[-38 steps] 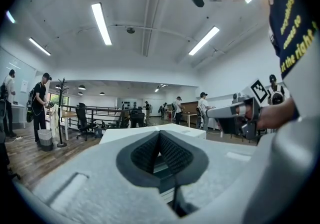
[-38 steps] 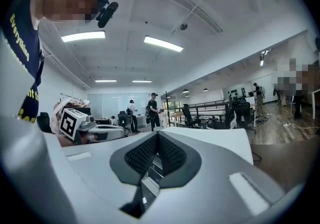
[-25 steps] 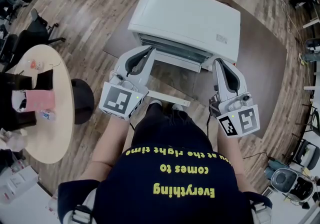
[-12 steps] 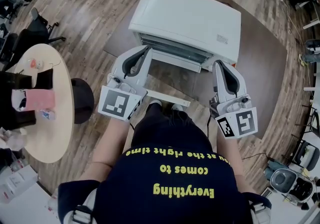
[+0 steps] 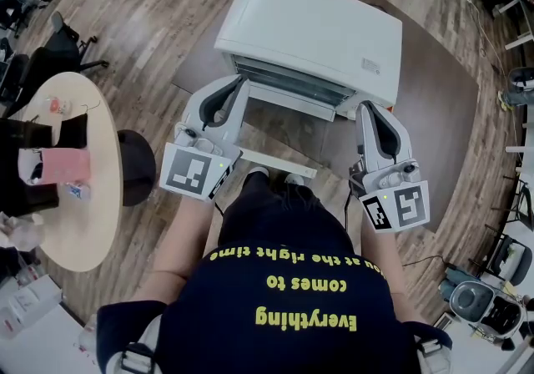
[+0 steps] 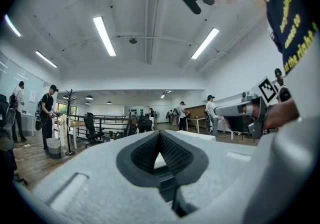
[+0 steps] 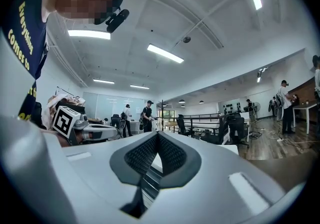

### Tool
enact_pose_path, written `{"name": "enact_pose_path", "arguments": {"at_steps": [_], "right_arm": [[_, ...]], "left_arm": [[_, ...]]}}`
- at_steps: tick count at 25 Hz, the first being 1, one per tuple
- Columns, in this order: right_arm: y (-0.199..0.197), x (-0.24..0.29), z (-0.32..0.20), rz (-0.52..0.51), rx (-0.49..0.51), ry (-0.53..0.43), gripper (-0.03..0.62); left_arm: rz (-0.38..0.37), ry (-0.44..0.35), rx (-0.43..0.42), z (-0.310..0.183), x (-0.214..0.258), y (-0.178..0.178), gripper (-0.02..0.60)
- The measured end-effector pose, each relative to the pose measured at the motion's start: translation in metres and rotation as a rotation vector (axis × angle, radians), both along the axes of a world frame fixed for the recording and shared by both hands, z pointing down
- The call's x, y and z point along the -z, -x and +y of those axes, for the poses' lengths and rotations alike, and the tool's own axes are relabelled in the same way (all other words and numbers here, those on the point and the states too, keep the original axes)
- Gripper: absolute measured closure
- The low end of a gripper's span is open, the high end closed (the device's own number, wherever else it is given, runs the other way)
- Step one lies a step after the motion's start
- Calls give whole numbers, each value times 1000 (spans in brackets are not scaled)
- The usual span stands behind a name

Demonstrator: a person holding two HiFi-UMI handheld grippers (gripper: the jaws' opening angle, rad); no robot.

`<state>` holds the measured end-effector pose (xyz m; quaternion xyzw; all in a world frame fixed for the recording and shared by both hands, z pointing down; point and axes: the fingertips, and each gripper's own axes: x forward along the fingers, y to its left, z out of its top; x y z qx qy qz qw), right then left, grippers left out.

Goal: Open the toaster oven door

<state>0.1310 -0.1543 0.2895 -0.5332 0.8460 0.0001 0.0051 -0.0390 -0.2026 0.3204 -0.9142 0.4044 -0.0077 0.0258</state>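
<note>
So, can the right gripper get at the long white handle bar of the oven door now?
Probably yes: nothing stands between the right gripper and the long white handle bar. The gripper's jaws are shut and point past it toward the white toaster oven.

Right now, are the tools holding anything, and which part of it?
Nothing is held. The left tool and the right tool are both shut and empty, tips near the toaster oven.

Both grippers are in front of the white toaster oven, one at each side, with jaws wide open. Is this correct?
Only the jaws are wrong: both gripper views show them shut with nothing between. The left gripper and right gripper are in front of the white toaster oven, one at each side.
</note>
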Motion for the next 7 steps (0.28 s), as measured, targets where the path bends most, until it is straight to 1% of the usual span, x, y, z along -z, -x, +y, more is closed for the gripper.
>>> {"name": "enact_pose_path", "arguments": {"at_steps": [7], "right_arm": [[0, 0, 0, -10, 7, -2, 583]], "left_arm": [[0, -1, 3, 0, -1, 0, 581]]}}
